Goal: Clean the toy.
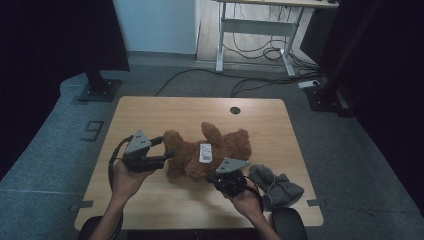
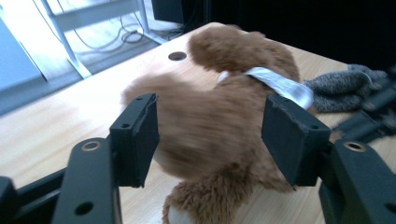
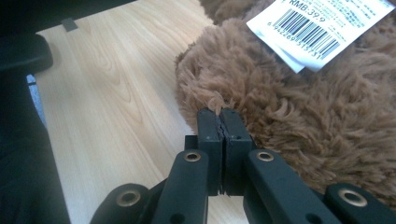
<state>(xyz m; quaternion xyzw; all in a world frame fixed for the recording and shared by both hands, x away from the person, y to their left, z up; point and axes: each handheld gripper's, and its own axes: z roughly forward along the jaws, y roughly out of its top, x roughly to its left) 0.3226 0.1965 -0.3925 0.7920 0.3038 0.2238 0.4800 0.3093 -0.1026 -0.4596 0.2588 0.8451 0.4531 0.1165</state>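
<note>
A brown plush bear point(image 1: 192, 152) lies on the wooden table point(image 1: 150, 112) with a white barcode tag point(image 1: 205, 152) on its middle. My left gripper point(image 1: 167, 147) stands open at the bear's left end. In the left gripper view the bear's furry body point(image 2: 233, 51) sits between the spread pads point(image 2: 140, 140), which do not press on it, and the tag point(image 2: 280, 86) lies behind. My right gripper point(image 1: 214, 176) is at the bear's near edge. In the right gripper view its jaws point(image 3: 220, 114) are shut, pinching a tuft of the bear's fur point(image 3: 303, 116) just below the tag point(image 3: 317, 28).
A grey knitted piece point(image 1: 277, 187) lies on the table to the right of my right hand, and in the left gripper view it point(image 2: 341, 88) lies beyond the bear. A round cable hole point(image 1: 235, 110) sits near the table's far edge. A desk frame and floor cables stand behind the table.
</note>
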